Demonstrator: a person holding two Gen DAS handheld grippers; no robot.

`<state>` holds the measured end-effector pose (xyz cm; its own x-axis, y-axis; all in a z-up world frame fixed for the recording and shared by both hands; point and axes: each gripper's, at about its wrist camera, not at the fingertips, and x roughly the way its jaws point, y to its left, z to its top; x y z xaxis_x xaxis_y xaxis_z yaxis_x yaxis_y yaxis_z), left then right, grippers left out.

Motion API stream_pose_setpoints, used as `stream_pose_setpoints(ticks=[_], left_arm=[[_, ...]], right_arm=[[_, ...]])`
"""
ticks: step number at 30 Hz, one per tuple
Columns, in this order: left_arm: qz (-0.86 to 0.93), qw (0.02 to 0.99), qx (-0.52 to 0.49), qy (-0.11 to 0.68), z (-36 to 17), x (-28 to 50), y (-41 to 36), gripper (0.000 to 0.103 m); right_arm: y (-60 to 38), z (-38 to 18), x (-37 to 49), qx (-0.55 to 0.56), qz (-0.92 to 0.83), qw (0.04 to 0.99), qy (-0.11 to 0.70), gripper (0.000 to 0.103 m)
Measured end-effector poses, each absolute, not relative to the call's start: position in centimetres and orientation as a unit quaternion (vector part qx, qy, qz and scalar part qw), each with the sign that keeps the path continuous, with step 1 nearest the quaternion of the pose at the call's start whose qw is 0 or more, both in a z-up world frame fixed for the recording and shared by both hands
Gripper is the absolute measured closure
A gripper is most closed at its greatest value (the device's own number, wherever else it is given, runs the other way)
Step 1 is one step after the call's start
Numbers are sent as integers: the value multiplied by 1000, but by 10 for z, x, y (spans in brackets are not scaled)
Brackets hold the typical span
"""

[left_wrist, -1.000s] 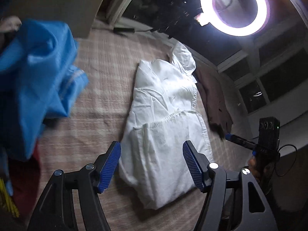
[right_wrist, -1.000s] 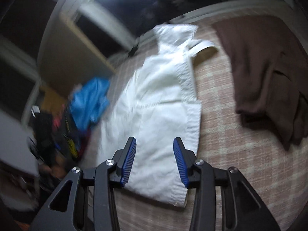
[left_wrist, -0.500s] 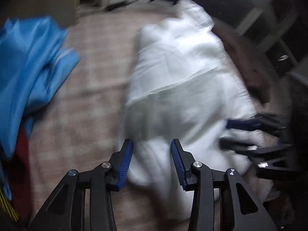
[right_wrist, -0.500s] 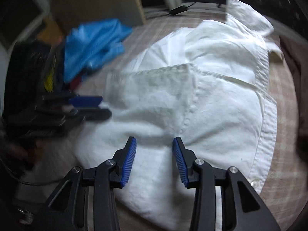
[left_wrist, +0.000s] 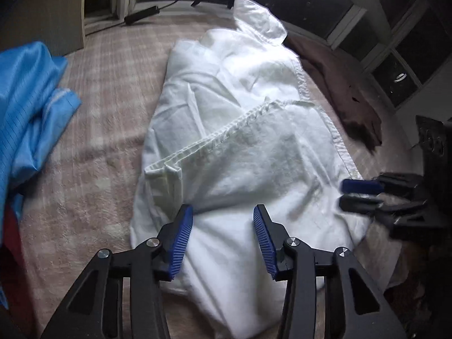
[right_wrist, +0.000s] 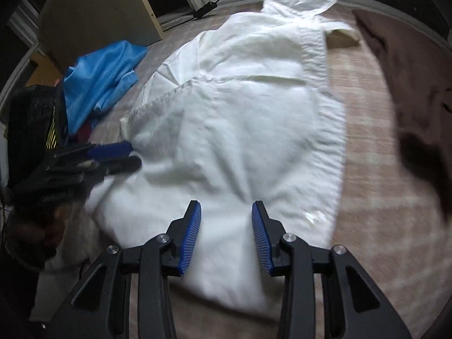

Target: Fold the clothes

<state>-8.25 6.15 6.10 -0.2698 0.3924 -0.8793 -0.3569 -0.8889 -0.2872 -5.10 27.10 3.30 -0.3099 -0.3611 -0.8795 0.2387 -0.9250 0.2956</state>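
While jaws open, left hand-held gripper seemingly over shirt

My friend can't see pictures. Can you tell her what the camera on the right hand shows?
A crumpled white cotton shirt lies on a pinkish checked blanket, collar at the far end. The right tool hovers over its near hem, blue pads apart and closing with nothing pinched, and the left tool reaches in from the left. A shiny blue garment lies behind it, a brown one on the right.
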Motion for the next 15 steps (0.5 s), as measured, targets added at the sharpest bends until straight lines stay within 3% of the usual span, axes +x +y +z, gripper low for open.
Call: stream_pose_setpoints(ticks=[2,6,8,12,15], left_arm=[[811,211,-546,5,81,-85,53,60],[845,222,-485,-30,148,-95,27,60],[862,216,-457,-30,169,-103,27,60],[862,235,-448,-26,178,-122,43,62],[856,247,-455,-14,172,-134,60,62]], right_arm=[[286,54,-42,549,-816,173,-48,67],[333,127,-26,475,-864,148,-69,70],[343,149,-29,446,-879,146,-80,100],[352,173,-53,400,-899,149,-93,99],[340,159,-84,415,-891,164,-87,99]])
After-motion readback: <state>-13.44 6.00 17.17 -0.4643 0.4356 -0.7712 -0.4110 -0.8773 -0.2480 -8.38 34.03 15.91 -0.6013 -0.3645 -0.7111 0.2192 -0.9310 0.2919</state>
